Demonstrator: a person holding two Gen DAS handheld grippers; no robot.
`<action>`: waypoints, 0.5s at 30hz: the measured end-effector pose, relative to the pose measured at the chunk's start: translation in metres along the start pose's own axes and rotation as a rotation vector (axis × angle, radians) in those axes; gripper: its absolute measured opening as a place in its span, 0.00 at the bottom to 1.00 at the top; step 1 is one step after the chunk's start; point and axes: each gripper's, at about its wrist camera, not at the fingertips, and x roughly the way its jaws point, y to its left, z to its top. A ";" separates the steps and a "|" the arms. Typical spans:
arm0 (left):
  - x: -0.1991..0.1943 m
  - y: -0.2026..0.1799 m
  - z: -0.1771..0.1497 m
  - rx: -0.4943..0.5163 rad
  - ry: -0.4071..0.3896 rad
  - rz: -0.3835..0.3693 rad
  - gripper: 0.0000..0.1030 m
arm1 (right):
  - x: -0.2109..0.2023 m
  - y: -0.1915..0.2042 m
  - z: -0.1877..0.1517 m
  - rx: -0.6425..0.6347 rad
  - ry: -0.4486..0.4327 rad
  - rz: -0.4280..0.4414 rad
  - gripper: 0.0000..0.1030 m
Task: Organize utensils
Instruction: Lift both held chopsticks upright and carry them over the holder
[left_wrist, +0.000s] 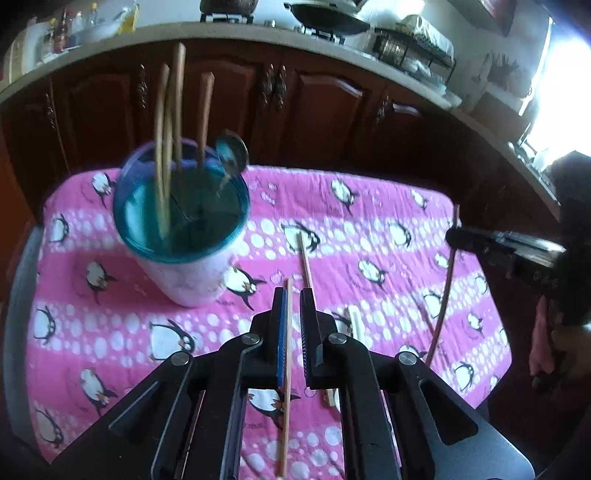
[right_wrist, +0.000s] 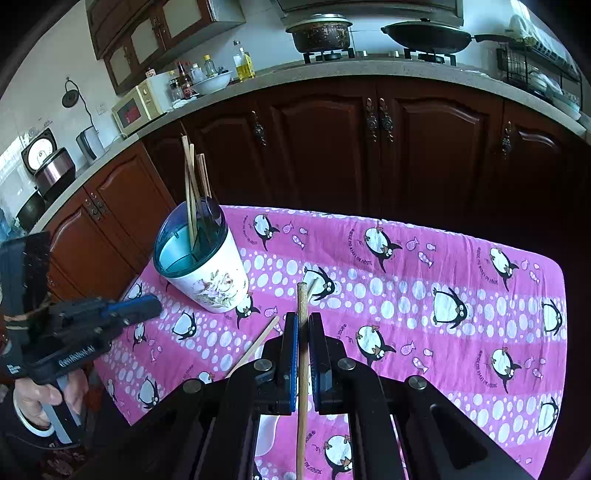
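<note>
A white flowered cup (left_wrist: 192, 277) (right_wrist: 210, 277) with a teal rim stands on the pink penguin cloth (right_wrist: 406, 258). It holds several chopsticks (left_wrist: 179, 110) and a metal spoon (left_wrist: 231, 151). My right gripper (right_wrist: 303, 317) (left_wrist: 452, 236) is shut on a wooden chopstick (right_wrist: 302, 369) that hangs steeply above the cloth. My left gripper (left_wrist: 293, 293) (right_wrist: 157, 301) hovers beside the cup with its jaws almost together and nothing hanging from it. A thin chopstick (left_wrist: 286, 406) (right_wrist: 258, 341) lying on the cloth shows through its slit. Another chopstick (left_wrist: 304, 258) lies just beyond, and a white spoon (left_wrist: 354, 321) to its right.
Dark wooden cabinets (right_wrist: 314, 147) rise right behind the table. The counter above carries a pot (right_wrist: 319, 33), a wok (right_wrist: 428, 35), a microwave (right_wrist: 136, 103) and bottles. The cloth's right half (right_wrist: 480, 314) bears nothing. A hand (right_wrist: 33, 398) holds the left gripper's handle.
</note>
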 end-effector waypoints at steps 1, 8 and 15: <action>0.006 -0.001 -0.001 0.002 0.013 0.001 0.11 | 0.000 0.000 0.000 0.001 0.000 0.001 0.05; 0.066 -0.002 -0.013 0.008 0.144 0.041 0.27 | 0.000 -0.007 -0.001 0.019 -0.004 0.008 0.05; 0.115 -0.008 -0.017 0.041 0.215 0.110 0.27 | 0.001 -0.014 -0.002 0.037 -0.003 0.023 0.05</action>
